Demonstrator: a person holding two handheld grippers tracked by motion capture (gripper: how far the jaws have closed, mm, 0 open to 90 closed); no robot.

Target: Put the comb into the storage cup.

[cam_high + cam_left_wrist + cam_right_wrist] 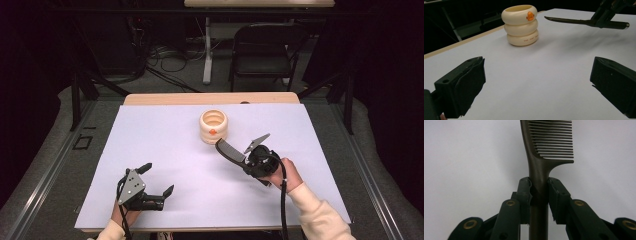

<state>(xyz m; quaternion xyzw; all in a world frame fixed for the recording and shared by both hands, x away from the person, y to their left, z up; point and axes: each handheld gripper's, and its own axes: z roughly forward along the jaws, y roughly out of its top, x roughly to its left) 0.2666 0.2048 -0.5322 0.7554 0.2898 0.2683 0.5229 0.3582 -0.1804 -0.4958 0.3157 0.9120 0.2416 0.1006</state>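
The right hand-held gripper (539,192) is clamped on the handle of a dark comb (546,142), holding it above the white counter (165,150) near a cream ribbed cup (213,126), while the left hand-held gripper (156,180) rests with jaws wide apart.

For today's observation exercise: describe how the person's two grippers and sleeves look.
Both the left gripper and the right gripper are black with two blocky jaws, brass-coloured rivets, a grey three-cornered plate on top and a trailing black cable. The sleeves are cream.
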